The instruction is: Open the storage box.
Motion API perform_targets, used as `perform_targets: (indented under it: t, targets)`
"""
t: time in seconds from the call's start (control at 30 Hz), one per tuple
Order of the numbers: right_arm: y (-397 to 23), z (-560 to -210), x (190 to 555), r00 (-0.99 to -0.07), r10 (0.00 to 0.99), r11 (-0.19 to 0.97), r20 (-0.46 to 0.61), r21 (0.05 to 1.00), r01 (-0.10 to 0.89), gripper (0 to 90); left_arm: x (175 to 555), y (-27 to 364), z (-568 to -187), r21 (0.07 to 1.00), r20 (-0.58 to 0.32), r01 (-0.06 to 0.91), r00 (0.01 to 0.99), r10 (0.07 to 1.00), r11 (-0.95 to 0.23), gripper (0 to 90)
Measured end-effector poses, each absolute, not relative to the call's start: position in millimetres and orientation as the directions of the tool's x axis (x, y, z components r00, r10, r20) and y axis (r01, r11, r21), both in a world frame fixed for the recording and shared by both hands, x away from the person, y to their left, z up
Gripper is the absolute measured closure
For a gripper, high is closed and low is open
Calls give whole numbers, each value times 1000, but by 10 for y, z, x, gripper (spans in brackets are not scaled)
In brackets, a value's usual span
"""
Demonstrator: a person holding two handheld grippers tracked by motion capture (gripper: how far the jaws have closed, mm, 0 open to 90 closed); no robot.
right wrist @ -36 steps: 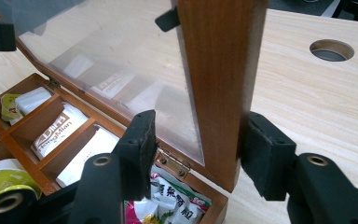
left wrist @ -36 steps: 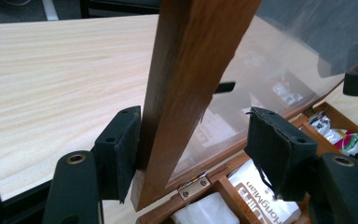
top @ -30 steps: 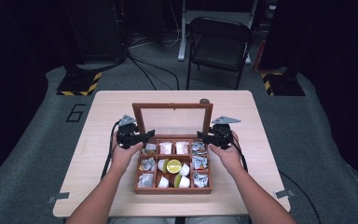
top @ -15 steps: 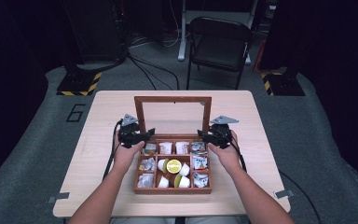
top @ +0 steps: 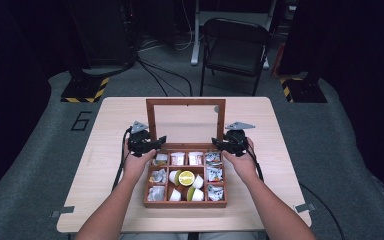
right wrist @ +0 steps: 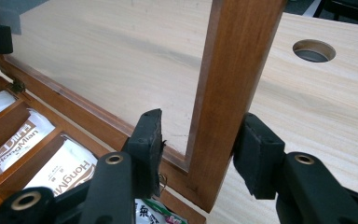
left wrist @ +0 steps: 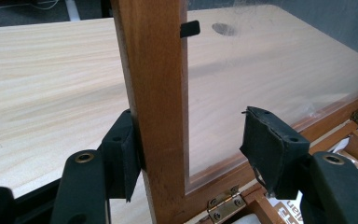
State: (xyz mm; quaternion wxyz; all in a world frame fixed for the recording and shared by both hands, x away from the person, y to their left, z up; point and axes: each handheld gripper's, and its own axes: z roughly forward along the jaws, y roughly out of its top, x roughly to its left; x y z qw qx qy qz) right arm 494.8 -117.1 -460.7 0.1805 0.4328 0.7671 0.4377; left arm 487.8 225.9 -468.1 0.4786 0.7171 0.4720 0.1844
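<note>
Your 2 grippers just squeezed in on the lid point(top: 185, 102): left gripper point(top: 145, 143) grasps its left post, right gripper point(top: 228, 142) its right. The box point(top: 185, 203) sits mid-table, lid upright now, so closing looks next.

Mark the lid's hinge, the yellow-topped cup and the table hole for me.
Hinge point(left wrist: 223, 208): left gripper view, brass leaf at lid corner.
Yellow-topped cup point(top: 186, 178): high view, middle of its yellow top.
Table hole point(right wrist: 313, 50): right gripper view, its grey inside.

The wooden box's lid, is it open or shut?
Open: the lid stands upright at the rear of the box, and the packets inside lie uncovered.
</note>
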Motion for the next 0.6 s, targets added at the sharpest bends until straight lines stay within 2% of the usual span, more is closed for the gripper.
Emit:
perform_targets:
  t: [0.6]
  targets:
    - [-1157, -4648, 5053, -528, 837, 216, 141, 803, 556, 523, 4973, 2274, -4757, 832, -211, 548, 460, 862, -89, 395]
